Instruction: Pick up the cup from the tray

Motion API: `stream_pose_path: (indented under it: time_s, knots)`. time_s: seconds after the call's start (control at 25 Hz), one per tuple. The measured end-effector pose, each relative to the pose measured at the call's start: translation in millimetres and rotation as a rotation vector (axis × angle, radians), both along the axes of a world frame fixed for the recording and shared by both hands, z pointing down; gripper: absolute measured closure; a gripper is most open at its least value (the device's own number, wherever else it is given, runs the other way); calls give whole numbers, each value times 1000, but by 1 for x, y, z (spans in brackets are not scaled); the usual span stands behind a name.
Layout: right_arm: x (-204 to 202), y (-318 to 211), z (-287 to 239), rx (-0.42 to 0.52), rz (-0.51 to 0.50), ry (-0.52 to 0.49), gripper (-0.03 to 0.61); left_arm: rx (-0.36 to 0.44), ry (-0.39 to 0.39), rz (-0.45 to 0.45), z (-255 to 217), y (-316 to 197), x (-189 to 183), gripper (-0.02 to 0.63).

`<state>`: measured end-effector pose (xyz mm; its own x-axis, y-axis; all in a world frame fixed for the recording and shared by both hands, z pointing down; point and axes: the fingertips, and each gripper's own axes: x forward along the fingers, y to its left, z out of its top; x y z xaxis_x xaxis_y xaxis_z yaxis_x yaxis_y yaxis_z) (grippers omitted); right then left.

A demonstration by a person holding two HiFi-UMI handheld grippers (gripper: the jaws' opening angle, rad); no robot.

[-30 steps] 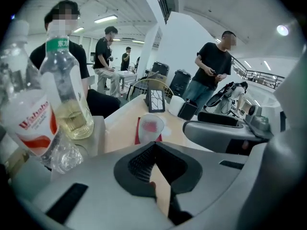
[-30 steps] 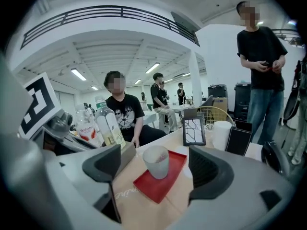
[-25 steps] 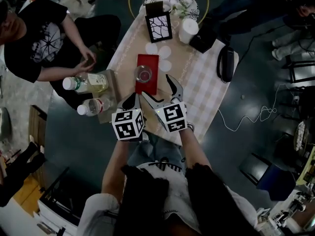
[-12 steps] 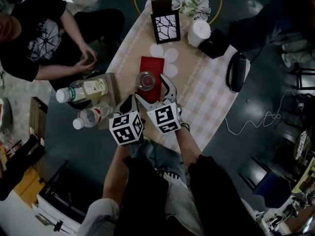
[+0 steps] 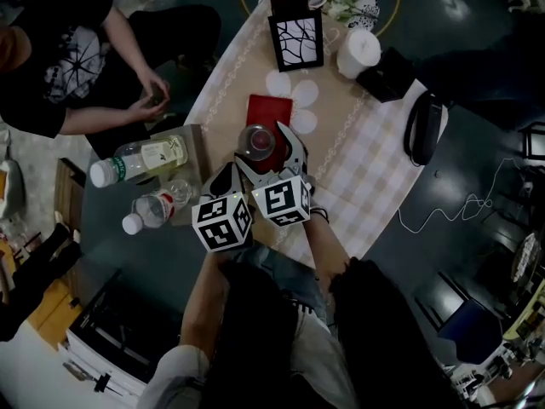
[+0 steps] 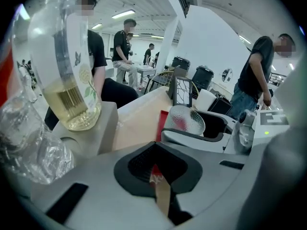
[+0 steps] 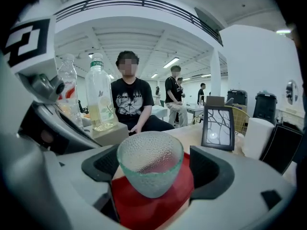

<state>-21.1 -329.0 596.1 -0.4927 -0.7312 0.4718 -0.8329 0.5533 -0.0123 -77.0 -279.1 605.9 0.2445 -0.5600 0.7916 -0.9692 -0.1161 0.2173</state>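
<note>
Since a second ago the right gripper point(image 5: 262, 147) has been brought forward, so that the cup point(image 5: 255, 140) is now bracketed by its jaws.

In the head view one cup is seen on one red rectangular tray point(image 5: 269, 109), which is laid on a table point(image 5: 358, 169) covered in beige checked cloth. Three white round discs point(image 5: 305, 92) are counted beside the tray, and two clear plastic bottles point(image 5: 143, 155) at the table's left. The left gripper point(image 5: 226, 173) is held just beside the right one.

In the left gripper view its jaws are shown closed together, with nothing clamped.

In the right gripper view the jaws are held apart, with one dark pad point(image 7: 211, 172) at each side of the dimpled, rounded glass cup, which is stood on the tray. Contact cannot be confirmed.
</note>
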Motion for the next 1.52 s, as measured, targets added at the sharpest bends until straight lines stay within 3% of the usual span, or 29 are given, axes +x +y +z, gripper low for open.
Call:
stream_pose_path:
  time_s: [0.4, 0.52, 0.72, 1.12, 1.52]
  knots:
    - [-8, -7, 9, 38, -21, 78, 141, -1, -27, -36, 3, 3, -15, 607]
    - [-5, -10, 7, 65, -25, 120, 176, 4, -39, -37, 3, 2, -18, 607]
    - [-4, -4, 3, 36, -13, 65, 178, 13, -23, -50, -2, 4, -20, 607]
    - [19, 11, -32, 52, 37, 10, 178, 74, -9, 4, -28, 4, -4, 607]
    - [72, 36, -41, 50, 154, 62, 178, 98, 22, 100, -40, 14, 33, 607]
